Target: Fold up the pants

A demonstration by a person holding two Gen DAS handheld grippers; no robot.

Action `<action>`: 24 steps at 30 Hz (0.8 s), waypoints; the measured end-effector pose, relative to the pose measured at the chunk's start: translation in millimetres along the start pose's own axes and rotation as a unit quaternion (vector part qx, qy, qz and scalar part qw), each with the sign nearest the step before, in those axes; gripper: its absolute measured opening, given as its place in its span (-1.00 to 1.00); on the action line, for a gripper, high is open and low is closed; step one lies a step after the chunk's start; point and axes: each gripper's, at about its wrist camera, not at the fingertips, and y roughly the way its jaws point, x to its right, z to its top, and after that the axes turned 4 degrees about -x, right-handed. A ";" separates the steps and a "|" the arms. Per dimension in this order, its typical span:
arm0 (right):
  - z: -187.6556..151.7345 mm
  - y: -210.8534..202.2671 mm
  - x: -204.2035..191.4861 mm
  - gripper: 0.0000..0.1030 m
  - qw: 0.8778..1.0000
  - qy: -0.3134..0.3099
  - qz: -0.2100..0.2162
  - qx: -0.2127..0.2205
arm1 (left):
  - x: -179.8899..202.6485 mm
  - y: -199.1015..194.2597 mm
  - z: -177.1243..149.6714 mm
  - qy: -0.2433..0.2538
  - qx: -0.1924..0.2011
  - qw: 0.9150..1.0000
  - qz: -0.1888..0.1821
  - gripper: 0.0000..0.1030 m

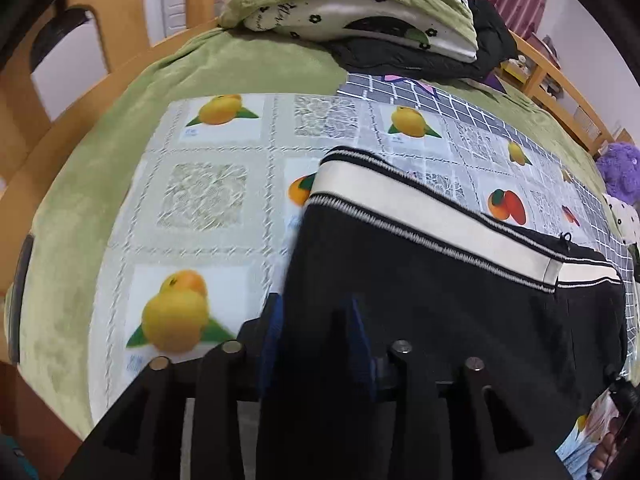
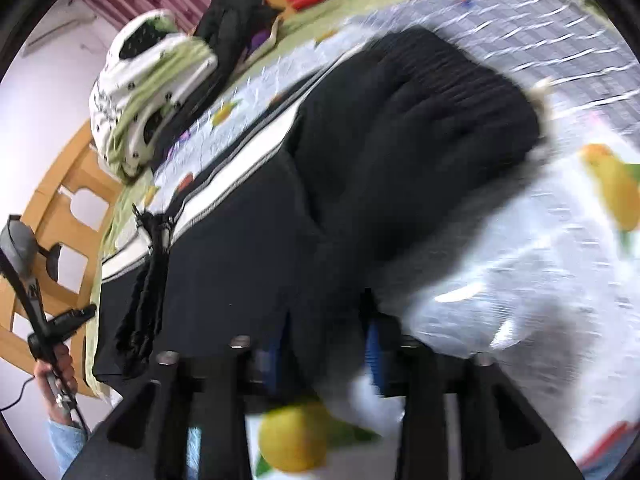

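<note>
Black pants with a white, black-edged side stripe lie on a fruit-print cloth on the bed. My left gripper is at the pants' near left edge, its blue-padded fingers closed on black fabric. In the right wrist view the pants are bunched and blurred by motion. My right gripper sits at their near edge, fingers closed on black fabric.
A fruit-print cloth and a grey checked sheet cover the green bedding. Folded bedding and dark clothes are piled at the bed's far end. Wooden bed rails run along the sides. A purple plush lies far right.
</note>
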 end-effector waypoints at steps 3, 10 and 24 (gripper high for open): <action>8.0 -18.1 17.8 0.16 0.999 0.028 0.016 0.034 | -5.5 -13.6 -23.1 -0.011 0.019 1.000 -0.007 0.15; 60.8 12.2 61.6 0.04 0.987 0.140 0.047 0.065 | -28.9 -24.5 -71.4 -0.056 0.014 0.998 -0.041 0.15; 58.3 -12.0 50.1 -0.07 0.996 -0.004 -0.075 0.040 | -31.0 -2.3 -105.2 -0.107 0.005 0.989 -0.100 0.23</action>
